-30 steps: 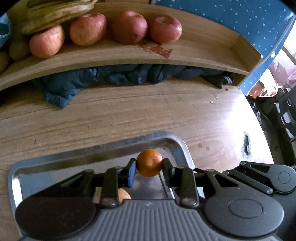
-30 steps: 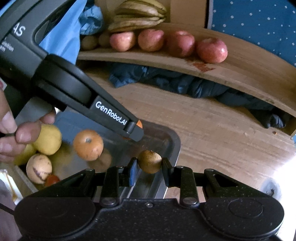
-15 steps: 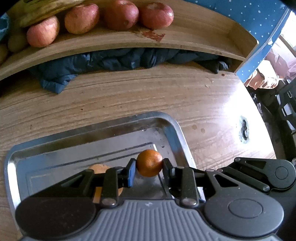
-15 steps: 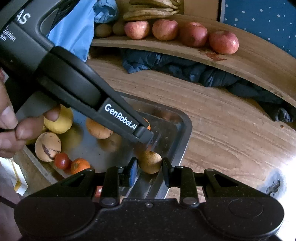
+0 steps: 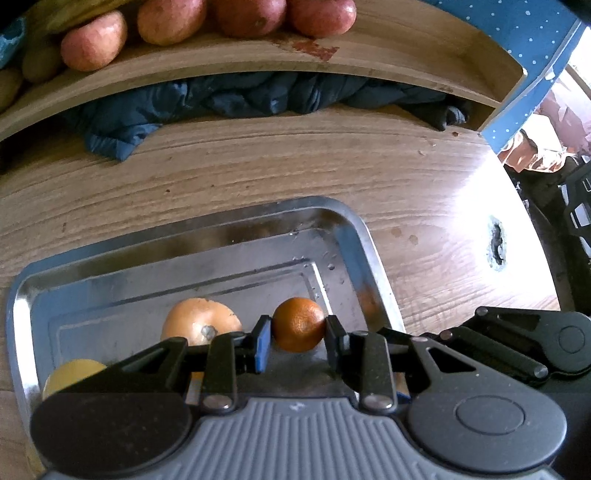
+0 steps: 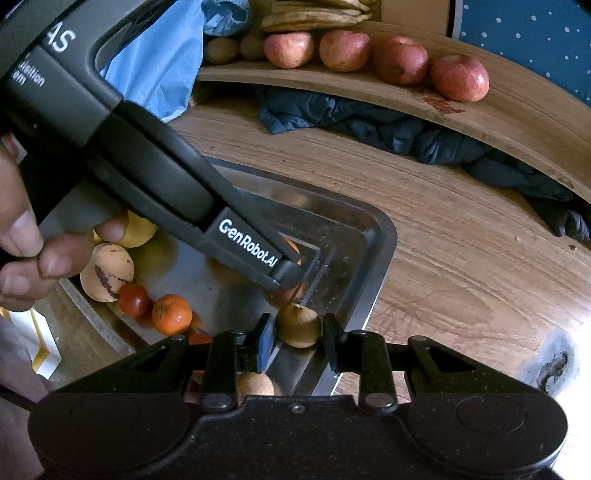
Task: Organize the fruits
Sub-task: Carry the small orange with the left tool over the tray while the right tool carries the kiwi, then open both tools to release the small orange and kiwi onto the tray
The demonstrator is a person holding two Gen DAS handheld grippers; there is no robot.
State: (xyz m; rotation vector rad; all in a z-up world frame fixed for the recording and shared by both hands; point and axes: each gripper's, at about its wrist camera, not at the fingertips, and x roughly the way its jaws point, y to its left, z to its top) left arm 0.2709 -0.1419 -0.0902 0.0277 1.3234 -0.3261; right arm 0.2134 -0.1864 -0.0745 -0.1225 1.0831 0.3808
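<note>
Left gripper (image 5: pixel 298 330) clamped on small orange (image 5: pixel 298 324), right gripper (image 6: pixel 298 332) on brownish fruit (image 6: pixel 297 325) — both over metal tray (image 5: pixel 347 225), near right corner.

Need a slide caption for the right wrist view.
Right gripper clamps a small brown fruit over the metal tray; left gripper alongside.

A dark blue quilted jacket (image 5: pixel 236 99) lies crumpled on the wooden surface (image 5: pixel 280 166), tucked under the edge of the raised shelf. Seen from the right claw's side, a light blue plastic bag (image 6: pixel 162 70) hangs at the far left. A blue panel with white dots (image 6: pixel 532 33) stands behind. Near the surface's right edge the wood has a dark chipped spot (image 5: pixel 496 245).
</note>
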